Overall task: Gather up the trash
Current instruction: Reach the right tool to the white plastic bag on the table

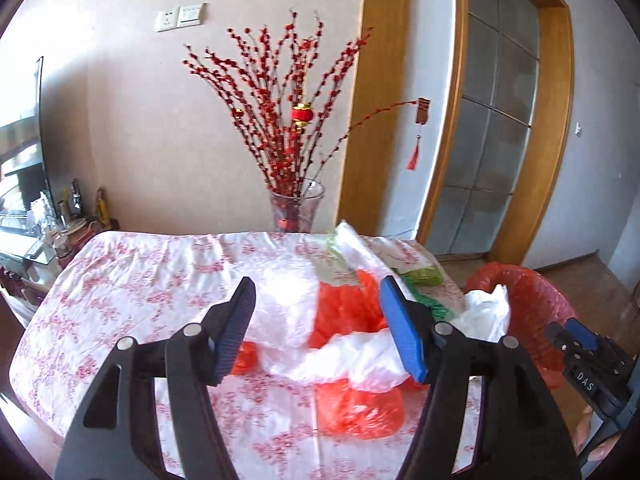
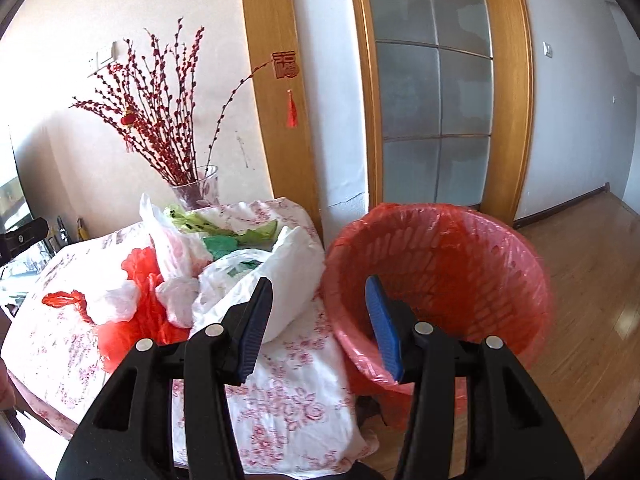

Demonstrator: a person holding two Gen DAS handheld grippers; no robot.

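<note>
Left gripper (image 1: 318,330) jaws apart, nothing between the pads, hovering over the table (image 1: 120,280) and aimed at the heap of plastic bags (image 1: 344,312). Pads not touching any bag; the white bag (image 1: 352,360) and red bag (image 1: 356,412) lie below and past the fingertips

Right gripper (image 2: 318,326) jaws partly apart too, empty. Its left finger sits in front of a white bag (image 2: 280,276) at the table edge, its right finger in front of the near rim of the bin (image 2: 440,280). No contact visible with either

Trash: 1 loose pile on the floral tablecloth (image 2: 288,400), mixed white, red and green plastic bags (image 2: 224,248), crumpled and overlapping. Pile sits toward the table's right side, near the bin. 1 red scrap (image 2: 64,300) lies a bit apart on the left of the pile

Bin: round basket lined with a red plastic liner (image 2: 500,240), standing on the wood floor (image 2: 580,320) just beside the table's right edge. In the left wrist view a white bag (image 1: 488,312) shows at the bin's rim; can't tell whether it's inside or draped over the edge. Right wrist view shows only liner on the visible inner wall

Right gripper's body also shows at the right edge of the left wrist view, close to the bin

Background: glass vase (image 1: 298,208) with red berry branches (image 1: 280,112) behind the table, wood-framed frosted glass door (image 2: 436,88) to the right
</note>
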